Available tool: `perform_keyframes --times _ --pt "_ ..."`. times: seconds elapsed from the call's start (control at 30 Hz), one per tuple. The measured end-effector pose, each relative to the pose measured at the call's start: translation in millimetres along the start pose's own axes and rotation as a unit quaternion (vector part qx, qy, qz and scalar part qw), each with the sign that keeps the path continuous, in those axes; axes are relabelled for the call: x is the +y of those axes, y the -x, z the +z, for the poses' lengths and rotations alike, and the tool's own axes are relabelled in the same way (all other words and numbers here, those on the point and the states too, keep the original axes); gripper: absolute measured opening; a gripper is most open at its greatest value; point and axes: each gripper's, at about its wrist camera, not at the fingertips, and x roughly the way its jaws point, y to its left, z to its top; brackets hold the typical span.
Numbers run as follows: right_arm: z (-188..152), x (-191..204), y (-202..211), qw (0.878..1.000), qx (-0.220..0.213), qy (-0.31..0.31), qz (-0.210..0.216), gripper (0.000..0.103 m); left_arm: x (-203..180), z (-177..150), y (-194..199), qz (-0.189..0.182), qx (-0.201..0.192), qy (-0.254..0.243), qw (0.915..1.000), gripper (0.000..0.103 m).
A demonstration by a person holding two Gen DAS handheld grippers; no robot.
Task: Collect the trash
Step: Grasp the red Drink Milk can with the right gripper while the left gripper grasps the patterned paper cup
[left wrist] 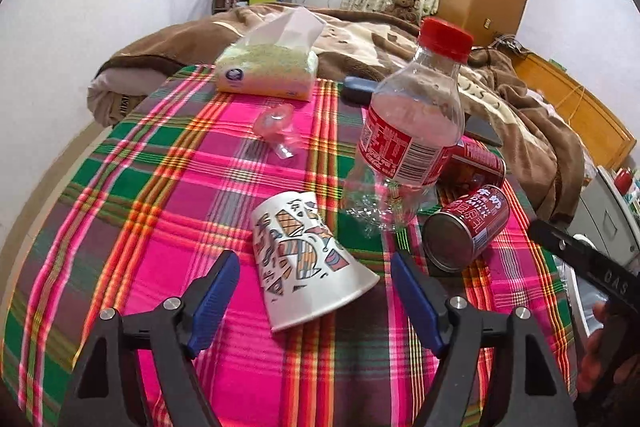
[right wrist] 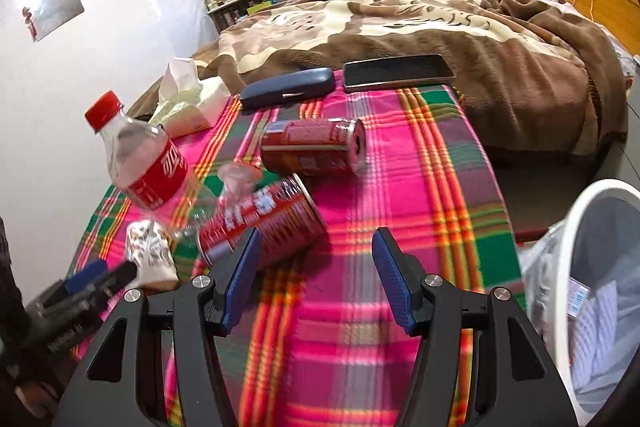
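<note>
A patterned paper cup (left wrist: pixel 304 259) lies on its side on the plaid tablecloth (left wrist: pixel 160 187), between the open blue fingers of my left gripper (left wrist: pixel 314 291), which does not touch it. An empty red-capped plastic bottle (left wrist: pixel 412 131) leans over two red cans (left wrist: pixel 464 227) to the right. A crumpled clear wrapper (left wrist: pixel 278 131) lies farther back. In the right wrist view my right gripper (right wrist: pixel 314 279) is open and empty, just right of the near red can (right wrist: pixel 264 223). The second can (right wrist: pixel 316 147), the bottle (right wrist: pixel 148 159) and the cup (right wrist: pixel 150 251) show there too.
A white bin with a plastic liner (right wrist: pixel 592 291) stands off the table's right edge. A tissue pack (left wrist: pixel 266 75), a dark glasses case (right wrist: pixel 288 87) and a phone (right wrist: pixel 398 71) lie at the table's far edge. A bed with a brown blanket (right wrist: pixel 440 27) is behind.
</note>
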Motion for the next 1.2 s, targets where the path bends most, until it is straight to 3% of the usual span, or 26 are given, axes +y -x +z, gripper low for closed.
perform_keyframes --times 0.1,0.4,0.77,1.03,1.2 --pt "4 3 -10 1.0 0.01 -0.012 0.005 0.059 -2 2 -12 0.018 0.012 -0.005 0.9997 0.079" --pt "14 12 -34 0.998 0.037 -0.046 0.0 0.072 10 -1 -28 0.007 0.035 0.001 0.9993 0.079" --pt "18 32 -58 0.996 0.08 -0.032 -0.032 0.073 34 0 -24 0.009 0.041 0.012 0.9991 0.081" --pt "3 38 -41 0.993 0.108 0.023 -0.043 0.074 48 0 -22 0.01 0.046 0.011 0.9988 0.081" --pt "-1 40 -39 0.992 0.113 0.017 -0.049 0.074 51 -1 -20 0.011 0.047 0.009 0.9988 0.081"
